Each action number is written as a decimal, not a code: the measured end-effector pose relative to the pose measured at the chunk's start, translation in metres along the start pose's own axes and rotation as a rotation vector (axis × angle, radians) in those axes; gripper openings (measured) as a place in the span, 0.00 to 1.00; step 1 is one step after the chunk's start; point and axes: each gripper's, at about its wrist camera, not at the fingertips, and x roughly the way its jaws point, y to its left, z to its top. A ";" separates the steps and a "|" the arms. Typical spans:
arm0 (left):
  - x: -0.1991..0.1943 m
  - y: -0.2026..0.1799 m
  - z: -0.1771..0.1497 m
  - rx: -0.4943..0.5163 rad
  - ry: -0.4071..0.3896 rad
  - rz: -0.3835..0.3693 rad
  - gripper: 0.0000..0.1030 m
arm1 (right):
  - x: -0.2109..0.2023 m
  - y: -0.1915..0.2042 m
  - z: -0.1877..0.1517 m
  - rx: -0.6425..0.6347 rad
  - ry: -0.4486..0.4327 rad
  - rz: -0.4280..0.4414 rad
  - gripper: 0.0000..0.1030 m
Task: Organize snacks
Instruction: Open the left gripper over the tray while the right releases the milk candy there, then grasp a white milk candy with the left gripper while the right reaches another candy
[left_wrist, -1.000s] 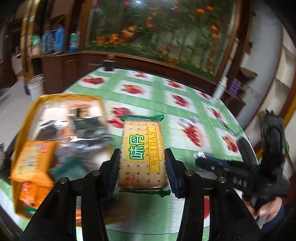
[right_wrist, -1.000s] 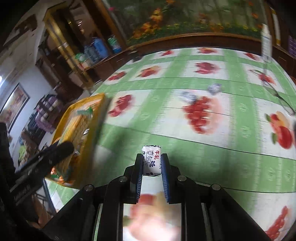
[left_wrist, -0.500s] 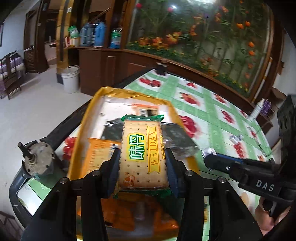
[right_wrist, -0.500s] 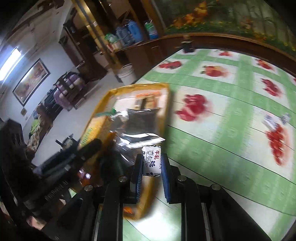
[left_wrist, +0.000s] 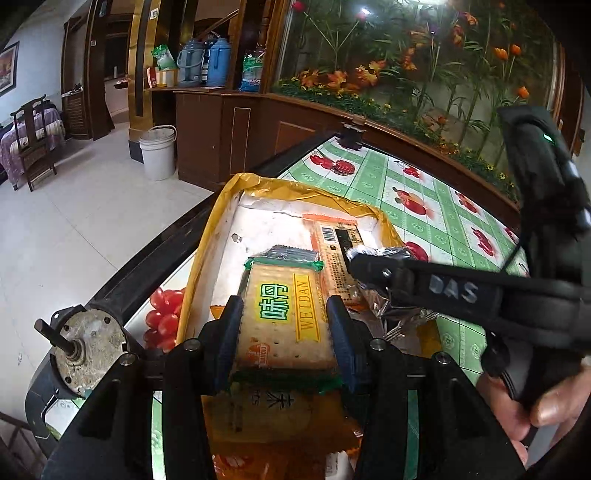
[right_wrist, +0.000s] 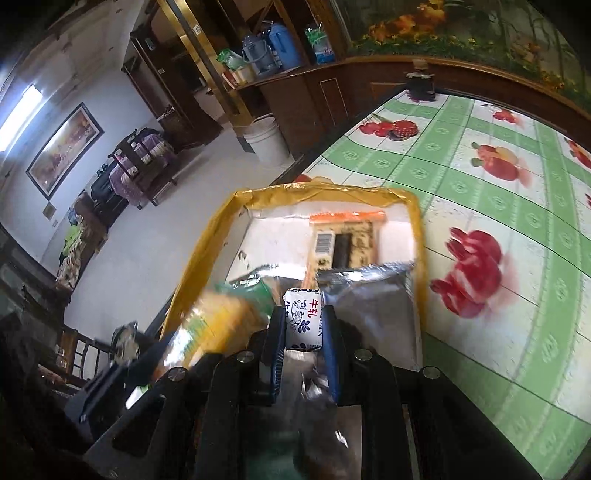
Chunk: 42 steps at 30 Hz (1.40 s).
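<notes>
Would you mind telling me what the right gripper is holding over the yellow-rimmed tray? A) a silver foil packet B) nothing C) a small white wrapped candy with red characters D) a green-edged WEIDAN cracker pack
C: the right gripper is shut on the small white candy above the tray.

A lived-in home: fruit-print tablecloth (left_wrist: 424, 192), carved wooden cabinets (left_wrist: 221, 125), thermos flasks (left_wrist: 218, 62), framed painting (right_wrist: 66, 151), tiled floor (left_wrist: 74, 229).

Table with green fruit-print cloth (right_wrist: 480, 206); yellow-rimmed snack tray (left_wrist: 218, 221) rests near its edge
</notes>
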 end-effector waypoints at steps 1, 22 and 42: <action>0.000 0.001 0.000 -0.001 0.000 -0.001 0.43 | 0.002 0.000 0.002 0.002 -0.004 0.004 0.20; -0.041 -0.047 -0.002 0.070 -0.069 -0.060 0.50 | -0.086 -0.155 -0.002 0.185 -0.160 -0.165 0.36; -0.050 -0.121 -0.031 0.227 -0.019 -0.165 0.50 | -0.099 -0.287 -0.009 0.366 -0.119 -0.455 0.34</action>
